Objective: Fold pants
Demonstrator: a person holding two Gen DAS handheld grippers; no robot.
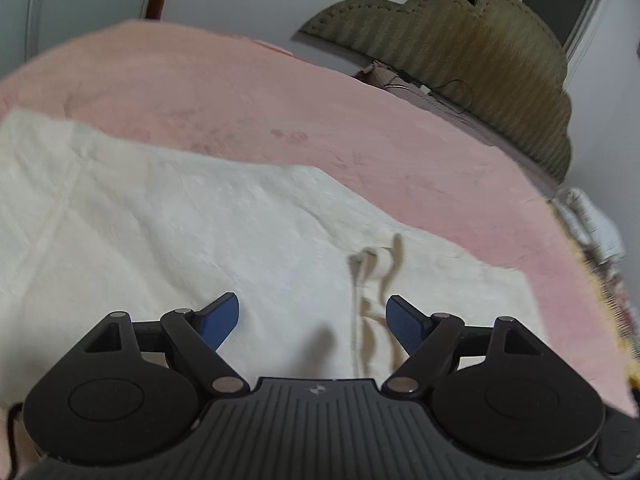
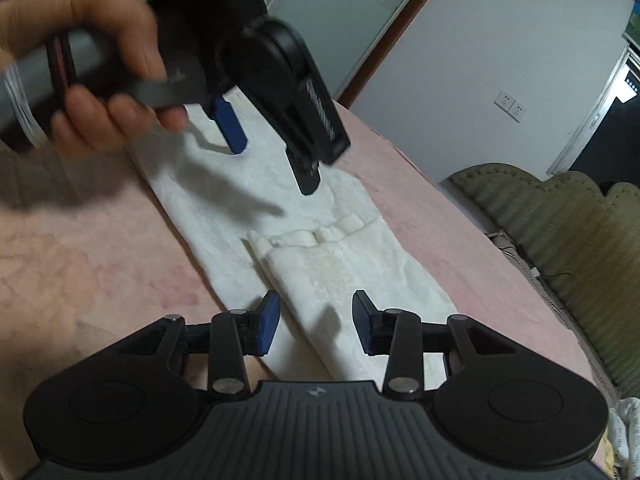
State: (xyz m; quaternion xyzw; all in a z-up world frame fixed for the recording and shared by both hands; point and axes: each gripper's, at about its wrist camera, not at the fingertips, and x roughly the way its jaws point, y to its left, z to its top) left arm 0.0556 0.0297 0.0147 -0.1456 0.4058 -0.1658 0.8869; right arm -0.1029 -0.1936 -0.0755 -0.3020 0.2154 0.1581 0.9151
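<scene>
White fuzzy pants (image 1: 180, 232) lie flat on a pink blanket (image 1: 280, 92). In the left wrist view a drawstring (image 1: 360, 280) shows on the cloth between my fingers. My left gripper (image 1: 312, 320) is open and empty, just above the pants. In the right wrist view the pants (image 2: 340, 272) lie folded lengthwise, with the waistband (image 2: 320, 234) across the middle. My right gripper (image 2: 316, 324) is open and empty over the near end of the pants. The left gripper (image 2: 272, 164) also shows there, held by a hand (image 2: 92, 52) over the far part of the pants.
An olive padded headboard (image 1: 460, 60) stands along the far side of the bed, also in the right wrist view (image 2: 568, 232). A cable (image 2: 552, 280) lies in the gap beside it. Bundled cloth (image 1: 592, 220) sits past the bed's right edge.
</scene>
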